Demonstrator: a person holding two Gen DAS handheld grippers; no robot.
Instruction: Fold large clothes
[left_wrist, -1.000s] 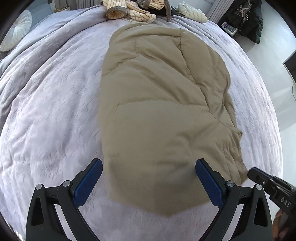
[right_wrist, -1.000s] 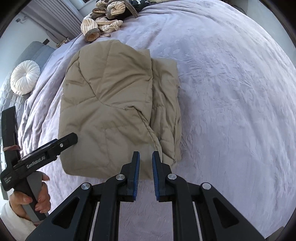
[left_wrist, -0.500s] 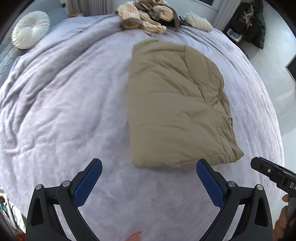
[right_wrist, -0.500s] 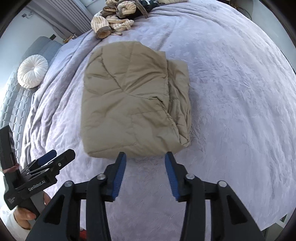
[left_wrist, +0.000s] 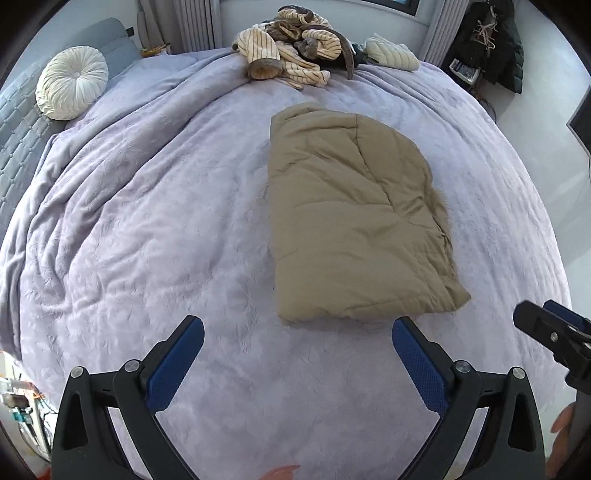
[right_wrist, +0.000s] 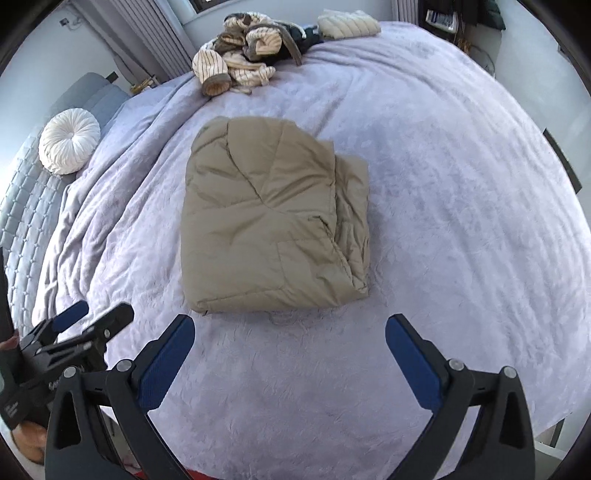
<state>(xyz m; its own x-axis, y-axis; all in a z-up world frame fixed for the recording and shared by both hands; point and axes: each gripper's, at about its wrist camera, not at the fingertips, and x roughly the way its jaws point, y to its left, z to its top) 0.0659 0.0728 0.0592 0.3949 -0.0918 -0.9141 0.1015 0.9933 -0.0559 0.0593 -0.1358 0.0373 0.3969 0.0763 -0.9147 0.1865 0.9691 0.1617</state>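
One tan quilted coat (right_wrist: 273, 221) lay folded into a thick block near the middle of the bed (right_wrist: 461, 184), well short of the heap of striped clothes (right_wrist: 240, 62) at its far edge. Both hand-held grippers were empty above the bed's near edge: the left hand-held gripper (left_wrist: 295, 360) gaped wide, and the right hand-held gripper (right_wrist: 290, 356) was opening with nothing between its jaws. The coat looked soft, puffy, light and slick-shelled, likely to spring open, so a hold on the layered edge toward the bed's right side, pinching all layers, seemed safest.

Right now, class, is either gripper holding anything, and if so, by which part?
Nothing is held. The left gripper is open and empty; the right gripper has its jaws opening with nothing between them. The folded tan jacket lies free on the bed.
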